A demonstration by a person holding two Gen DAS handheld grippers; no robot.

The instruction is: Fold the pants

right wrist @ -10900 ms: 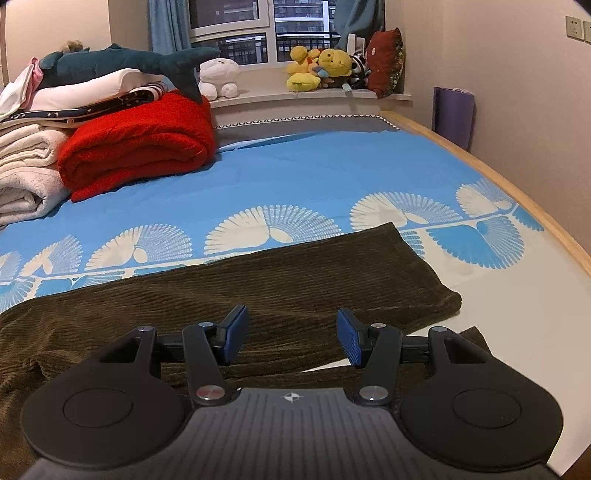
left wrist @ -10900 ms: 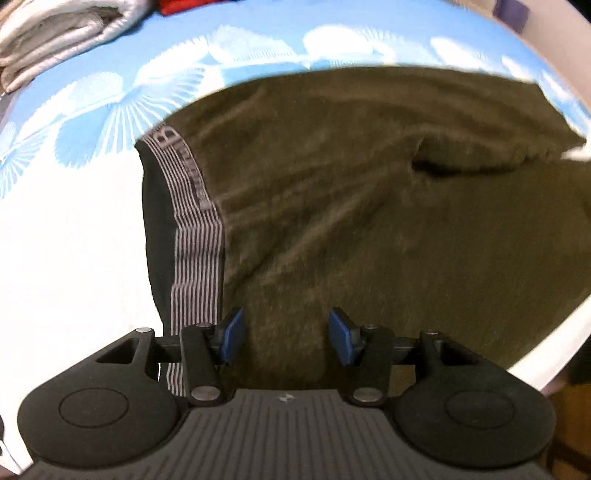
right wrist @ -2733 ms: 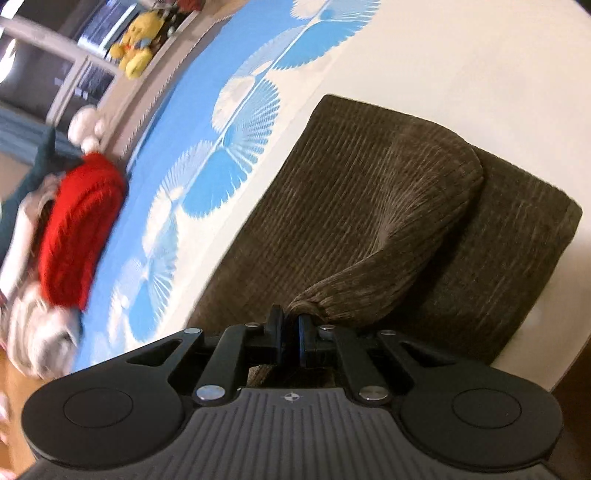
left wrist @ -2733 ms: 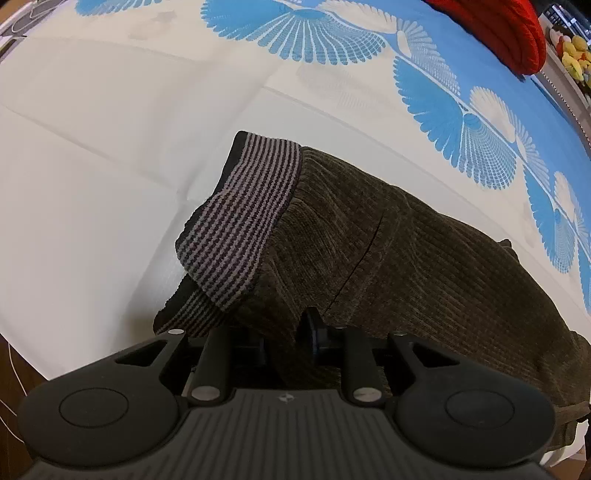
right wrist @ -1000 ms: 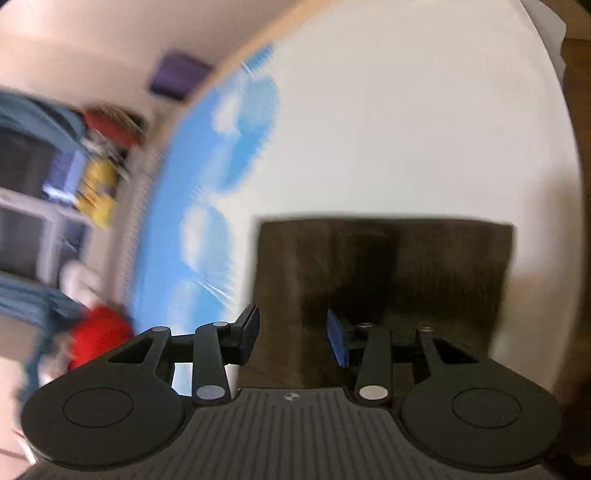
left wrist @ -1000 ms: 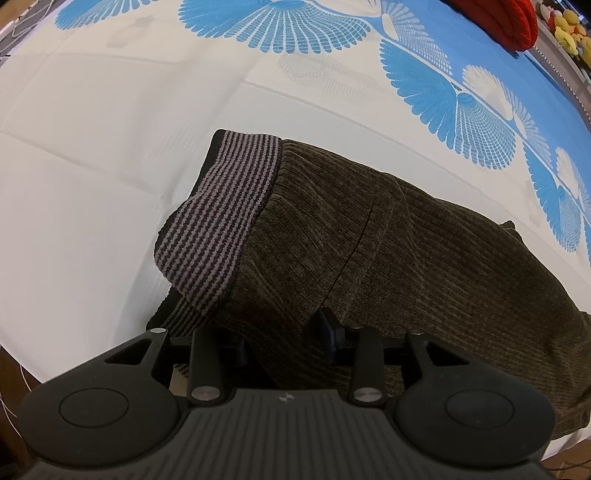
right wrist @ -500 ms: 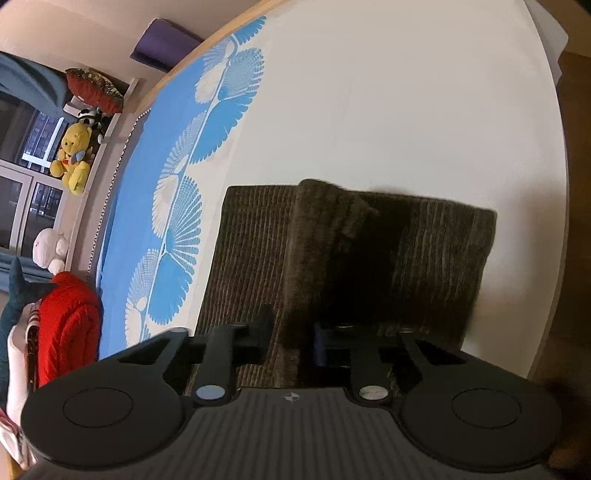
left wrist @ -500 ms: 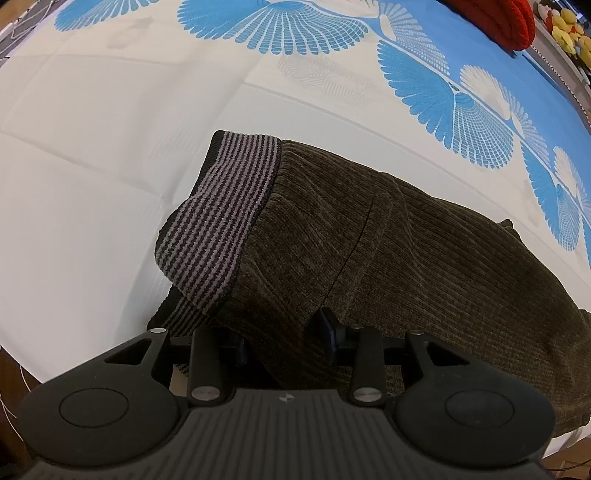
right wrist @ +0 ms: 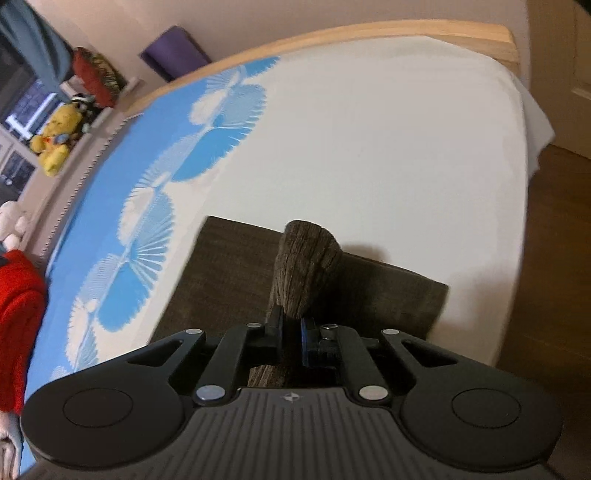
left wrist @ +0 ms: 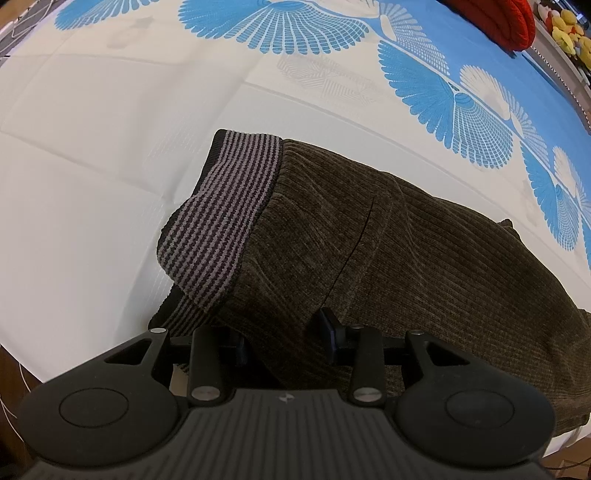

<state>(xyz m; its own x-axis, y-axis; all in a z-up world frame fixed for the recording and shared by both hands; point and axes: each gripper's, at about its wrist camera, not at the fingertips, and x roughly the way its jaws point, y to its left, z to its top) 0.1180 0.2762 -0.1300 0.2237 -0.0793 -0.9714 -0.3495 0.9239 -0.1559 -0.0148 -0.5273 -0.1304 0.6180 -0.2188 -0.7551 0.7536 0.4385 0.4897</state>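
While both grippers grip brown corduroy pants point(left wrist: 388, 251) on the bed sheet point(left wrist: 92, 192), the garment lies half folded near the bed's front edge.

The left gripper point(left wrist: 284, 338) has its jaws held moderately apart around a thick bunch of ribbed cloth just beside the striped grey-and-black waistband point(left wrist: 225, 218), which curls over itself; its left pad is buried in fabric and cannot be made out. The right gripper point(right wrist: 291, 332) has its jaws pinched nearly together on a raised, rounded ridge of corduroy that stands up from the flat rectangular leg end point(right wrist: 399, 295). Only the right view shows the wooden bed frame point(right wrist: 406, 31), yellow plush toy point(right wrist: 59, 136) and floor; only the left shows the waistband. A red blanket point(left wrist: 495, 18) is cut off at both views' edges.
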